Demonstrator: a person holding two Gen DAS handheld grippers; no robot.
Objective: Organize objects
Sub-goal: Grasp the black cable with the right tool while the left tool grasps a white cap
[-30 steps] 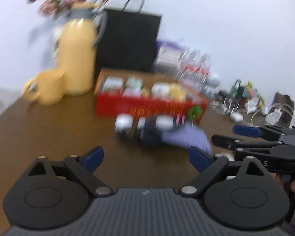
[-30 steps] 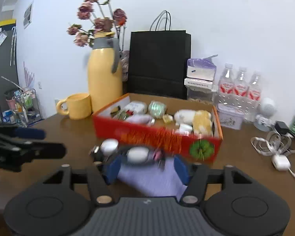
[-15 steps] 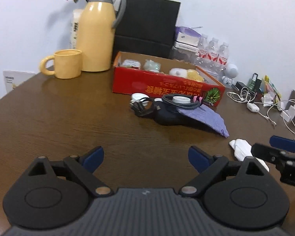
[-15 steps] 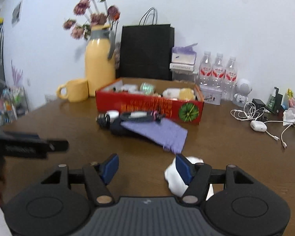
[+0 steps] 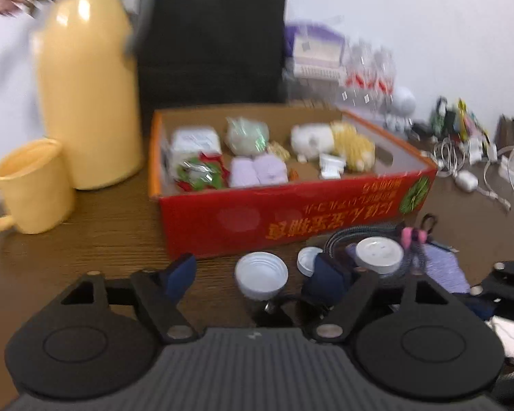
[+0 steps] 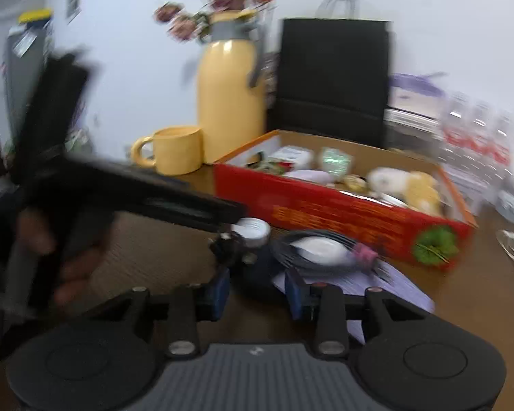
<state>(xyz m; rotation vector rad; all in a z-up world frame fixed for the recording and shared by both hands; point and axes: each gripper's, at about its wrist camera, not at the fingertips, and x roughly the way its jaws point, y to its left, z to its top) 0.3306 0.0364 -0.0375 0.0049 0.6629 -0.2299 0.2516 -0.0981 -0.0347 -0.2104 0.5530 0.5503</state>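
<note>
A red cardboard box holds several small items. In front of it lies a pile: a white lid, a white round disc ringed by a dark coiled cable, a dark pouch and a purple cloth. My left gripper is open, its fingers either side of the white lid. My right gripper is partly closed with the dark pouch between its pads; contact is unclear in the blur.
A yellow jug and yellow mug stand left of the box. A black bag, water bottles and cables are behind and right. The brown table spreads left.
Both grippers moved forward to the pile in front of the box. The right gripper's fingers narrowed around the dark pouch. The left gripper stayed open.
</note>
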